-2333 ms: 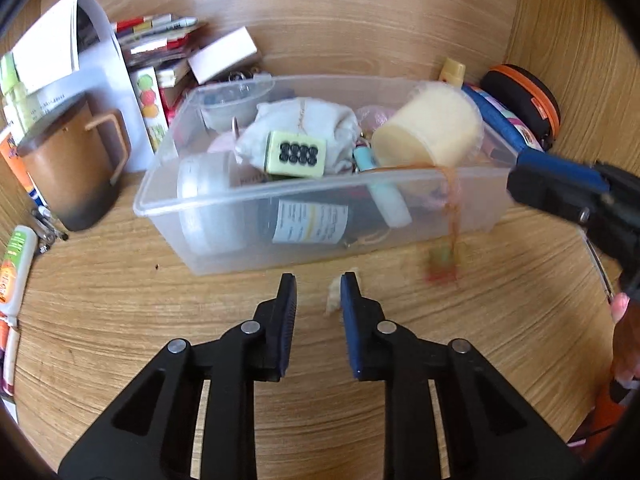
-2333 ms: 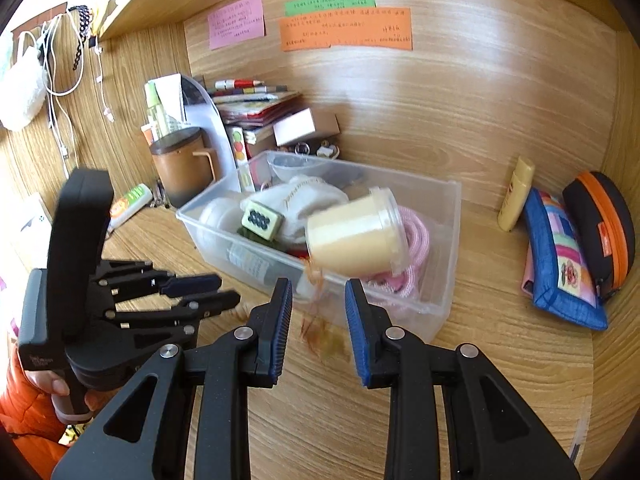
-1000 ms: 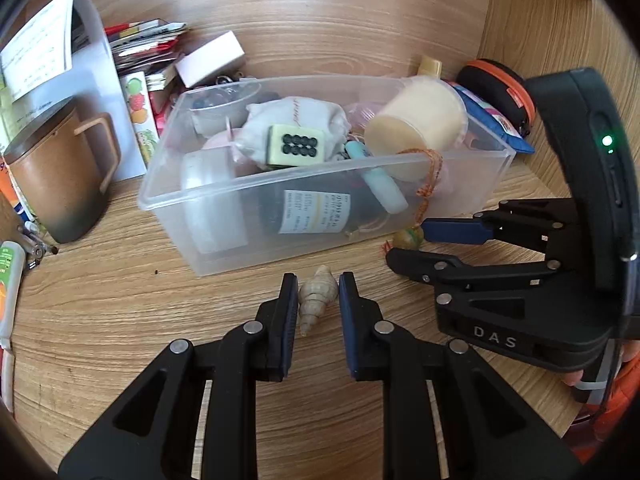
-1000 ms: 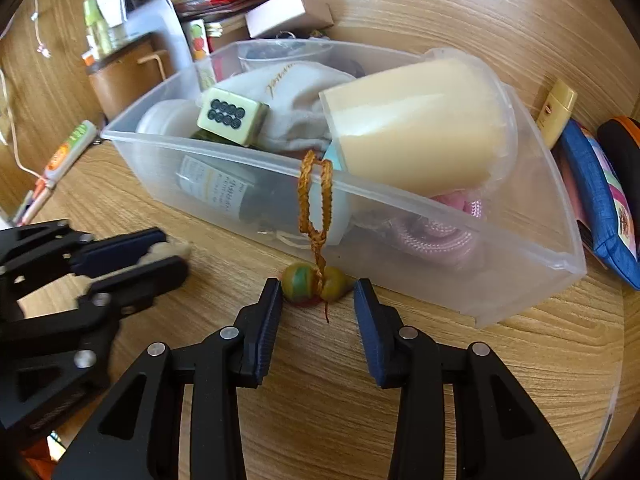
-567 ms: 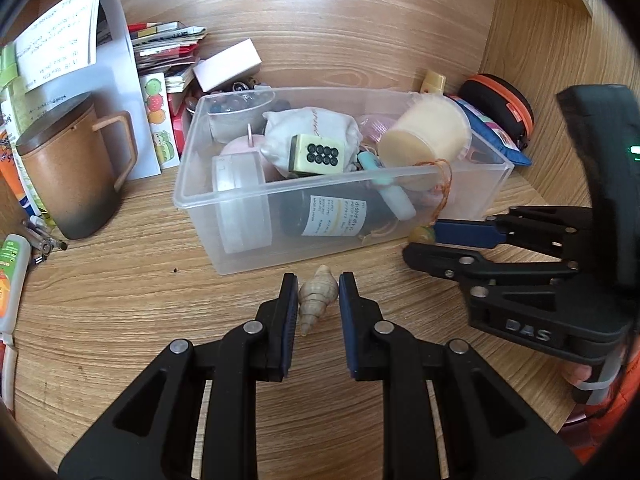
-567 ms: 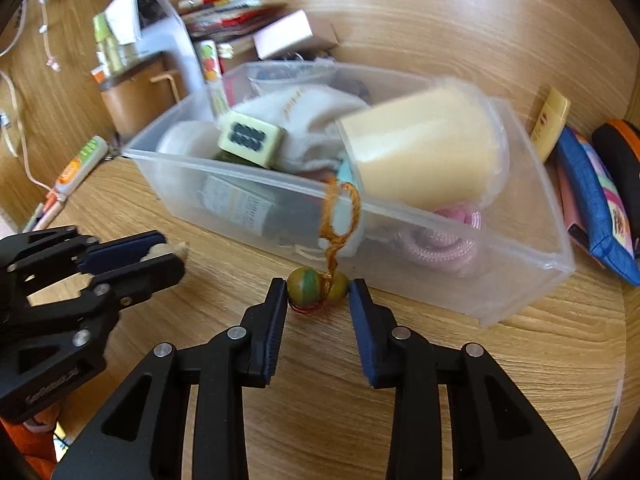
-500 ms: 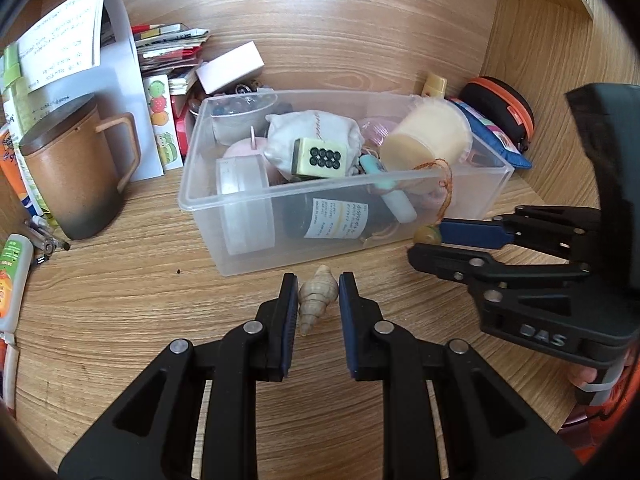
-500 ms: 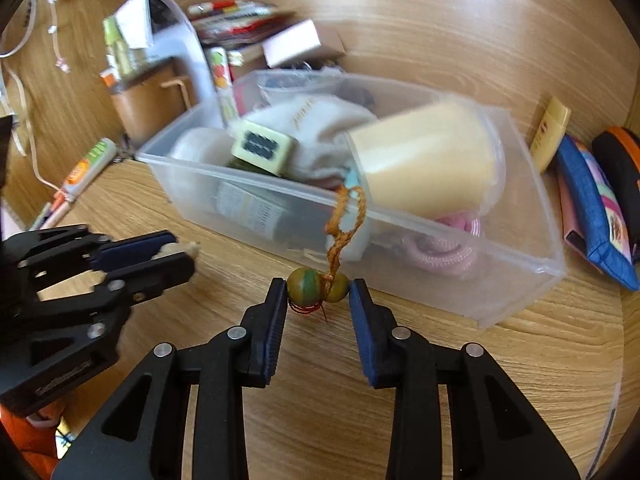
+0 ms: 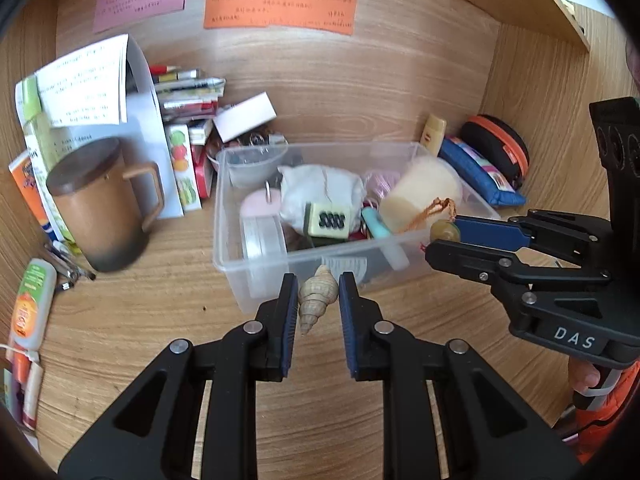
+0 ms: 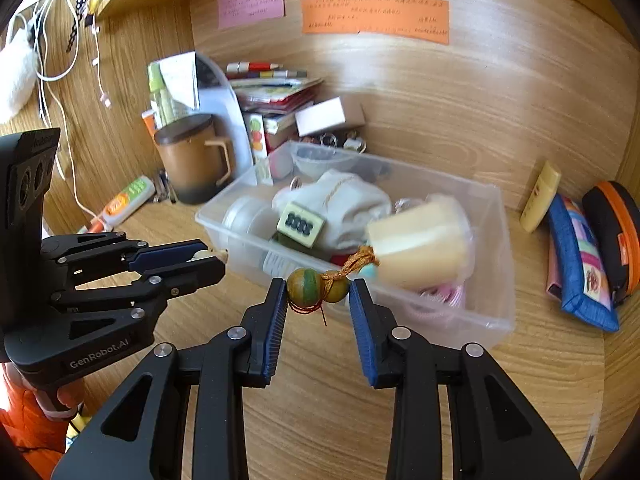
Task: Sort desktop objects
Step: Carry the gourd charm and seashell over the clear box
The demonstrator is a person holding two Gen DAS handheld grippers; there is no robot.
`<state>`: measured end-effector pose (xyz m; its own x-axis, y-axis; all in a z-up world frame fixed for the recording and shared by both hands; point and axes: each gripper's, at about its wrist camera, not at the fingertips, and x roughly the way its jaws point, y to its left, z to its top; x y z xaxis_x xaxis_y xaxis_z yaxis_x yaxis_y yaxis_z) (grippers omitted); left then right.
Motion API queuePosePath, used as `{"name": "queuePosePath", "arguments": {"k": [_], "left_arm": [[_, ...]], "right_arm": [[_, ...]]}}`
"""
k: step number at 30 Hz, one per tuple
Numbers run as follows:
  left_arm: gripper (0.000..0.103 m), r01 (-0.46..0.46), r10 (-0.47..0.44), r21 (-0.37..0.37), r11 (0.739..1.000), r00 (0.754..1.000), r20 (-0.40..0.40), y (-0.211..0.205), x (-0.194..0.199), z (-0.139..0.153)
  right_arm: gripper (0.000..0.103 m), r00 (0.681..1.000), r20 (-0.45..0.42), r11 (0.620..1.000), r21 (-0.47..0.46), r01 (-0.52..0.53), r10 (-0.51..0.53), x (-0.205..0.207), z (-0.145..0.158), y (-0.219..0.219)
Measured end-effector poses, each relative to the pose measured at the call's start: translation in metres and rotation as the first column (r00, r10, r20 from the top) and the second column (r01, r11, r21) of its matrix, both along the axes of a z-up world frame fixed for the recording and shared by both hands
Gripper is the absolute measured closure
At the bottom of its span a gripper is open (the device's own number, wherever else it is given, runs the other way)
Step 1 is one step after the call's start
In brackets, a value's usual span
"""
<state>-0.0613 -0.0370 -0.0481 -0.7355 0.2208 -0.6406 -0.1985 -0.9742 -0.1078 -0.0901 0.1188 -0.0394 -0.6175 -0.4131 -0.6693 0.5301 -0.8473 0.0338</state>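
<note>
My left gripper [image 9: 318,294] is shut on a beige spiral seashell [image 9: 316,300] and holds it above the desk, just in front of the clear plastic bin [image 9: 228,256]. My right gripper [image 10: 319,286] is shut on a green-and-yellow bead charm [image 10: 310,285] with an orange cord, lifted at the bin's near wall [image 10: 492,320]. The right gripper also shows in the left wrist view [image 9: 444,238], at the bin's right corner. The left gripper shows in the right wrist view [image 10: 212,258]. The bin holds a mahjong tile [image 9: 330,220], a white cloth pouch [image 9: 320,186] and a cream cup [image 9: 420,192].
A brown lidded mug [image 9: 98,204] stands left of the bin, with papers and books [image 9: 180,96] behind it. A tube [image 9: 30,304] lies at the far left. A blue pouch [image 10: 576,264], a black-orange case [image 10: 612,224] and a small yellow tube [image 10: 540,196] lie right of the bin.
Both grippers have risen from the desk with their objects. The shell and the bead charm now hang above the desk surface, level with the bin's rim.
</note>
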Motion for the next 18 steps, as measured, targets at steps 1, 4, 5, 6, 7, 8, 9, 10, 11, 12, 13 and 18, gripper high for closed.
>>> {"name": "queuePosePath", "arguments": {"k": [1,4,5,6,7,8,9,10,11,12,13,18], "left_arm": [[0.083,0.0,0.0,0.001,1.0,1.0,-0.002,-0.001,-0.001,0.002],[0.083,0.005,-0.004,0.017,1.0,1.0,-0.003,-0.005,-0.007,0.008],[0.083,0.002,-0.002,0.019,1.0,1.0,-0.002,-0.006,-0.009,0.009],[0.083,-0.002,0.002,0.019,1.0,1.0,-0.002,-0.008,-0.012,0.011],[0.083,-0.005,0.005,0.02,1.0,1.0,-0.003,-0.009,-0.014,0.012],[0.083,-0.007,0.007,0.025,1.0,1.0,-0.002,-0.01,-0.017,0.014],[0.083,-0.008,0.008,0.028,1.0,1.0,-0.001,-0.011,-0.019,0.015],[0.083,-0.009,0.009,0.032,0.999,1.0,0.0,-0.012,-0.022,0.016],[0.083,-0.011,0.011,0.03,1.0,1.0,-0.003,-0.012,-0.025,0.018],[0.083,-0.015,0.015,0.026,1.0,1.0,-0.005,-0.012,-0.027,0.019],[0.083,-0.017,0.017,0.023,1.0,1.0,-0.006,-0.012,-0.03,0.02],[0.083,-0.015,0.015,0.019,1.0,1.0,0.004,-0.011,-0.048,0.022]], "right_arm": [[0.074,1.0,-0.003,1.0,-0.004,-0.001,0.001,-0.002,0.002,-0.001],[0.074,1.0,-0.015,1.0,-0.009,0.0,0.0,-0.008,0.008,0.001],[0.074,1.0,-0.019,1.0,-0.006,0.0,0.0,-0.009,0.009,0.001],[0.074,1.0,-0.024,1.0,-0.002,0.004,-0.004,-0.013,0.01,0.001],[0.074,1.0,-0.023,1.0,0.0,0.004,-0.004,-0.016,0.011,0.002],[0.074,1.0,-0.022,1.0,0.001,0.006,-0.006,-0.019,0.01,0.002],[0.074,1.0,-0.021,1.0,0.005,0.01,-0.01,-0.023,0.01,0.002],[0.074,1.0,-0.021,1.0,0.011,0.011,-0.011,-0.027,0.009,0.002],[0.074,1.0,-0.019,1.0,0.015,0.013,-0.013,-0.031,0.009,0.002],[0.074,1.0,-0.015,1.0,0.017,0.012,-0.012,-0.036,0.008,0.002],[0.074,1.0,-0.012,1.0,0.018,0.009,-0.009,-0.04,0.008,0.002],[0.074,1.0,-0.017,0.999,0.04,-0.009,0.009,-0.053,0.009,-0.002]]}}
